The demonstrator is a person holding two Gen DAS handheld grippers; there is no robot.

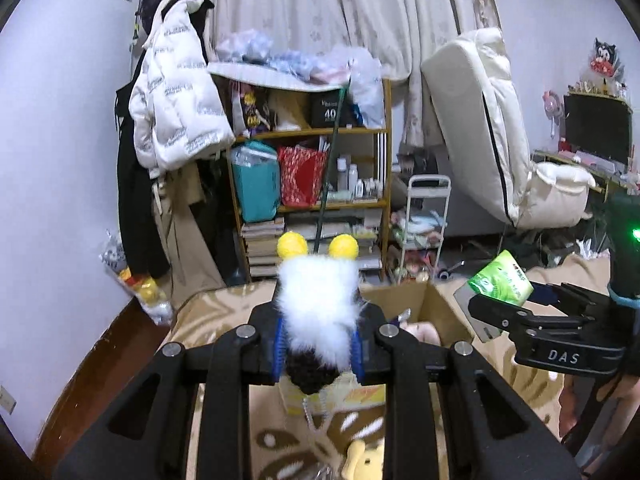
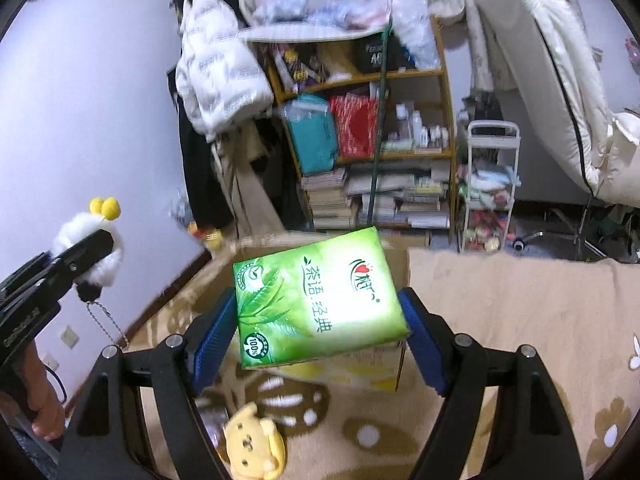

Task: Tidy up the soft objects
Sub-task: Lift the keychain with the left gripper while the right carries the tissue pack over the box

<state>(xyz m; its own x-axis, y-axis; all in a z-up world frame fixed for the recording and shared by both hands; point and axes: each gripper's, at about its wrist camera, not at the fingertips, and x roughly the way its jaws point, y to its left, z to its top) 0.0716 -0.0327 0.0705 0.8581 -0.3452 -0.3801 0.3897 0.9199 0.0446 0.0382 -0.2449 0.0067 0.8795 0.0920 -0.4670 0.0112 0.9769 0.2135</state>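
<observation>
The left gripper [image 1: 320, 336] is clamped on a fluffy white plush keychain [image 1: 318, 300], its yellow pompoms pointing up and its chain dangling below. The right gripper [image 2: 316, 320] pinches a green tissue pack [image 2: 318, 296] across its width, long axis tilted. Both are held in the air over the open cardboard box [image 1: 432, 300], which lies just ahead and below; the tissue pack appears nearer its opening, so a short lowering likely suffices.
</observation>
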